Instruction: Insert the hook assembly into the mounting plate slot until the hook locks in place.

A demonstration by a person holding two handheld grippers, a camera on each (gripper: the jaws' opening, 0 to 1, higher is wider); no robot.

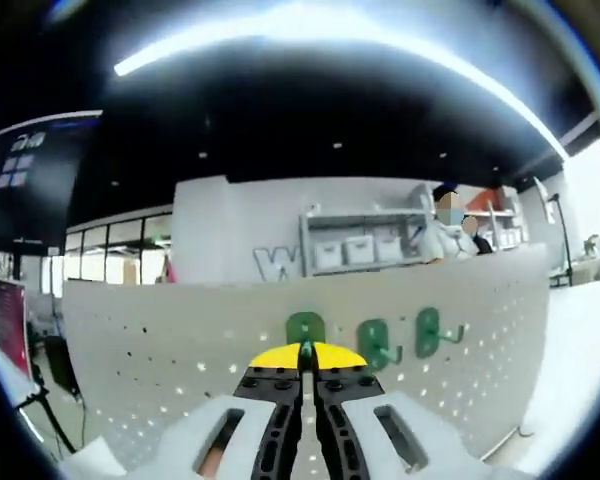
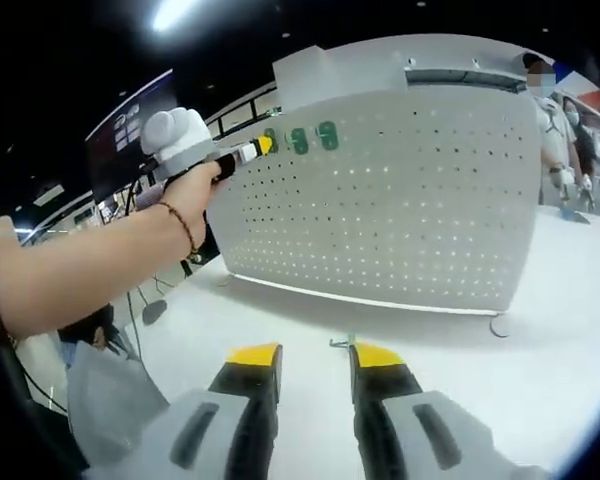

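In the left gripper view, the left gripper is seen with its yellow-tipped jaws pressed together on a green hook, which is held against the upper part of a white perforated mounting plate. Two more green hooks are hung on the plate just to the right of the held one, near the plate's top edge. Shelving with white bins is seen behind the plate.

In the right gripper view, the right gripper is held low over the white table, well apart from the plate, with its jaws spread wide and nothing between them. A small metal hook is seen lying on the table just beyond the jaw tips, in front of the plate's lower edge. The left gripper is seen at the plate's upper left corner, gripped by a hand with a bracelet at the wrist; three green hooks are lined up along the plate's top edge beside it.
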